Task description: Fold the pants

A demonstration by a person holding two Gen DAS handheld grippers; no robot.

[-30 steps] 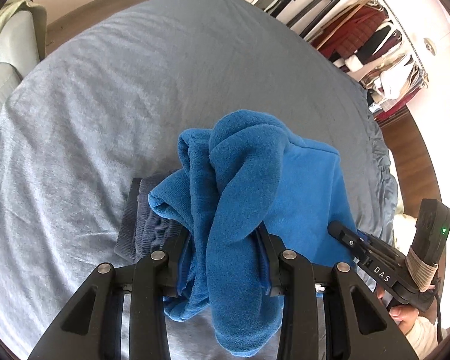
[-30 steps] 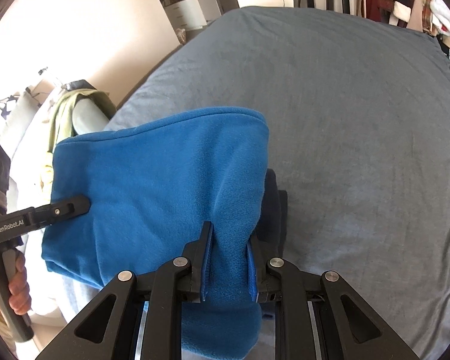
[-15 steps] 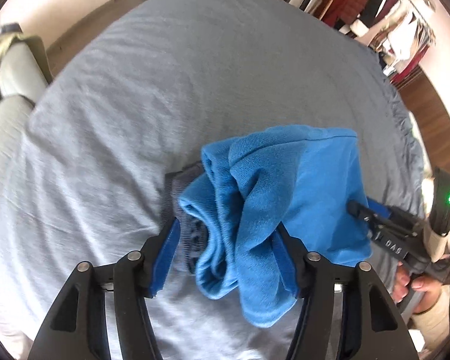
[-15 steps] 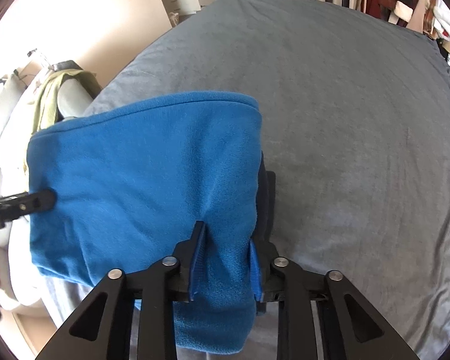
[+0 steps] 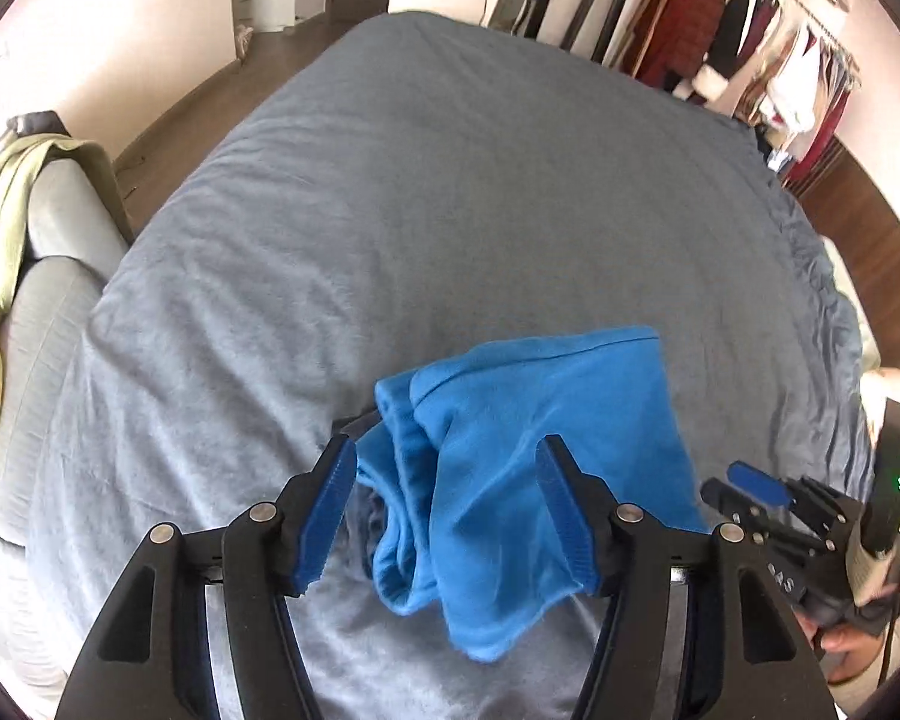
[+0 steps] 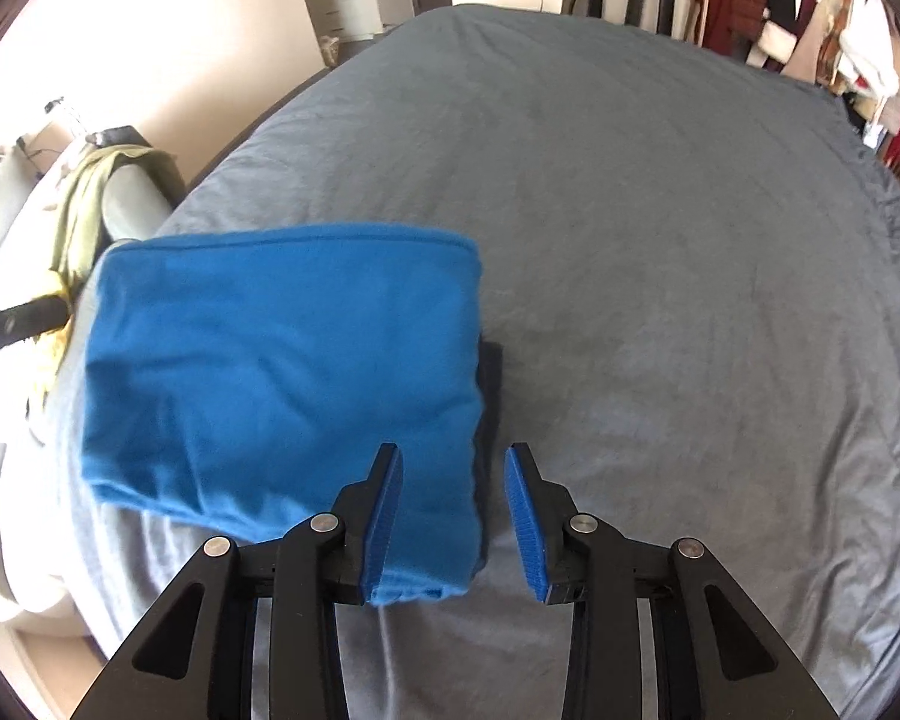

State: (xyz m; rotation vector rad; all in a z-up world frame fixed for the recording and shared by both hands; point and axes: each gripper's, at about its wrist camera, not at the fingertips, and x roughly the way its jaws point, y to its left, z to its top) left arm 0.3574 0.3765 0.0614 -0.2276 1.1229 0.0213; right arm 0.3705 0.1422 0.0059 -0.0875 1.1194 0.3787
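The blue pants (image 5: 510, 468) lie folded in a thick bundle on the grey bed (image 5: 450, 210), partly over a dark garment (image 5: 366, 516). My left gripper (image 5: 447, 510) is open, its jaws wide on either side of the bundle's bunched left end, not gripping it. In the right wrist view the pants (image 6: 282, 384) form a neat rectangle. My right gripper (image 6: 453, 516) is open, its jaws straddling the bundle's near right corner. The right gripper also shows in the left wrist view (image 5: 750, 492), at the pants' right edge.
A grey sofa (image 5: 36, 312) with a yellow-green cloth (image 5: 0, 228) stands left of the bed. A rack of hanging clothes (image 5: 762, 72) is at the far right. The dark garment's edge (image 6: 491, 396) shows beside the pants. Wooden floor surrounds the bed.
Both grippers have opened and let go of the blue pants, which dropped onto the bed. Both grippers have pulled back a little from the bundle.
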